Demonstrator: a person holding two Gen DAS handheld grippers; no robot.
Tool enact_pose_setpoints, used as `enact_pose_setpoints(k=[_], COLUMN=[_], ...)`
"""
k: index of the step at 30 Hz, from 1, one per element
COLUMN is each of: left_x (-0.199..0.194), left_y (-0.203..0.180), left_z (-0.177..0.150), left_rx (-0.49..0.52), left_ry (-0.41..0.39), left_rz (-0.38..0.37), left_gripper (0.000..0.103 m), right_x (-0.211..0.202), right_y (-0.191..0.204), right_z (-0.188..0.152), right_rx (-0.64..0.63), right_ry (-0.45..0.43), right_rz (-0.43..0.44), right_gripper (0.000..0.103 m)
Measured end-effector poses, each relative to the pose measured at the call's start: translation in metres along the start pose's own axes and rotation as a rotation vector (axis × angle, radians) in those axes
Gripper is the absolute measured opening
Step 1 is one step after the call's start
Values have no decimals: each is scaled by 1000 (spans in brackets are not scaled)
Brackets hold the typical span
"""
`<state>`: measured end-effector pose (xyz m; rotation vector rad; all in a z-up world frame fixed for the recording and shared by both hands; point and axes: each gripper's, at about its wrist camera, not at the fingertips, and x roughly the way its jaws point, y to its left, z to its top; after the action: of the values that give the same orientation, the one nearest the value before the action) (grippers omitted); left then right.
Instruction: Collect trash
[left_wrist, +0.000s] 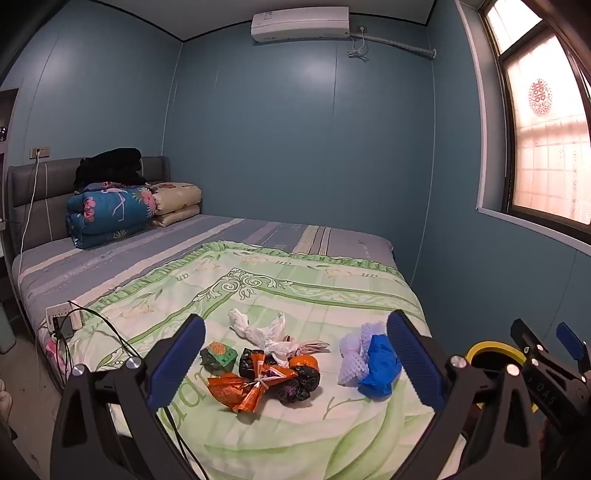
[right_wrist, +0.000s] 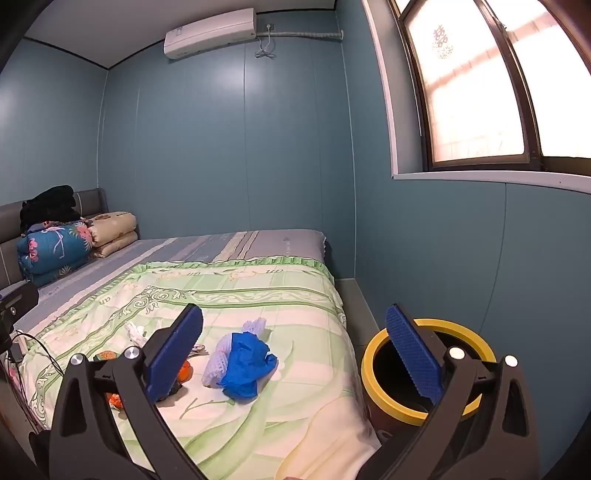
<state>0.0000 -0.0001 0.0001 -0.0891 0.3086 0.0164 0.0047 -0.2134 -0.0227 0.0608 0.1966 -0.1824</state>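
Trash lies on the green bedspread (left_wrist: 258, 291): a crumpled blue piece (left_wrist: 380, 365) against lilac foam netting (left_wrist: 352, 350), an orange wrapper (left_wrist: 245, 391), black bags (left_wrist: 295, 380), a white plastic bag (left_wrist: 258, 328) and a small green pack (left_wrist: 219, 354). My left gripper (left_wrist: 295, 362) hangs open in front of this pile, touching nothing. In the right wrist view the blue piece (right_wrist: 245, 363) and netting (right_wrist: 236, 343) lie between the fingers of my open right gripper (right_wrist: 295, 354), farther off. A yellow-rimmed bin (right_wrist: 428, 369) stands by the bed's right side, behind the right finger.
Folded quilts (left_wrist: 110, 214) and dark clothes (left_wrist: 109, 166) are stacked at the headboard. A power strip (left_wrist: 62, 317) with black cables sits on the bed's left edge. The right gripper's body (left_wrist: 546, 373) shows at the left view's right edge, over the bin (left_wrist: 491, 350). Blue walls and a window (right_wrist: 476, 81) enclose the far side.
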Motion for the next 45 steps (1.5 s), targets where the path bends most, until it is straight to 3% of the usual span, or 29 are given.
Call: enact_pose_setpoints(k=[45], left_x=[5], left_y=[5], left_z=[0], left_rx=[-25], left_ry=[16], left_rz=[3], left_gripper=[95], right_x=[3], right_y=[3], right_z=[-4], right_rx=[7], right_ry=[19], right_rz=[5], right_gripper=[95])
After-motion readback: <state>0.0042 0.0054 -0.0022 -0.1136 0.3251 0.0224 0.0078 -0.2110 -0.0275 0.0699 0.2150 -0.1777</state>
